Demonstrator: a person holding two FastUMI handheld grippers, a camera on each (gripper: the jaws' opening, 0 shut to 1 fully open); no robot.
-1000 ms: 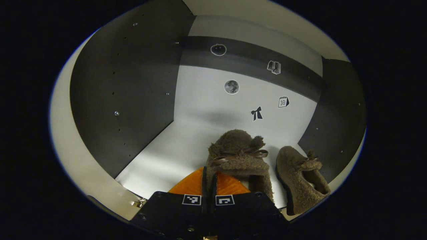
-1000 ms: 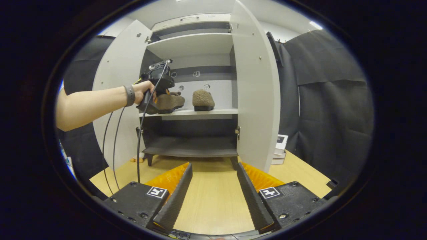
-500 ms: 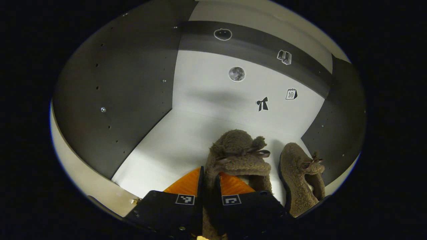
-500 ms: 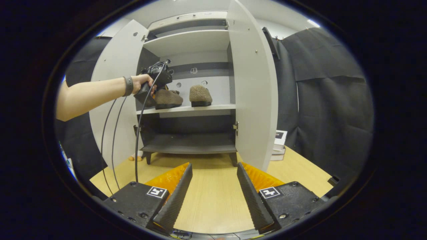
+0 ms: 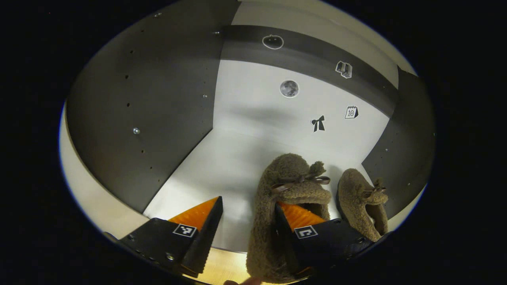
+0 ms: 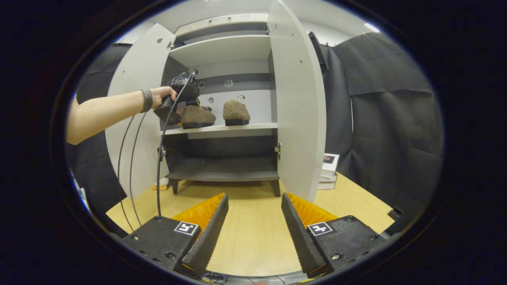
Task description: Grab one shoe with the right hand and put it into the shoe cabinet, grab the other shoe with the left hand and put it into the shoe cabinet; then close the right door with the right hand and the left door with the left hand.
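Two fuzzy brown shoes with bows stand side by side on the white middle shelf (image 5: 222,166) of the shoe cabinet. My left gripper (image 5: 247,202) is open at the left shoe (image 5: 293,186): one finger sits inside its opening, the other out to its left. The right shoe (image 5: 362,198) stands just beyond. In the right gripper view both shoes (image 6: 196,115) (image 6: 235,111) rest on the shelf (image 6: 237,127), with a hand holding the left gripper (image 6: 178,91) at the left one. My right gripper (image 6: 254,196) hangs open and empty above the wooden table. The left door (image 6: 134,99) and right door (image 6: 297,99) stand open.
Cables (image 6: 158,158) hang from the left gripper down past the left door. A dark lower shelf (image 6: 225,170) lies under the shoes. A stack of books (image 6: 328,166) sits on the table (image 6: 253,233) right of the cabinet. Small stickers (image 5: 289,88) dot the back panel.
My left gripper has opened and let go of the left shoe, which now rests on the shelf. The right gripper has hardly moved.
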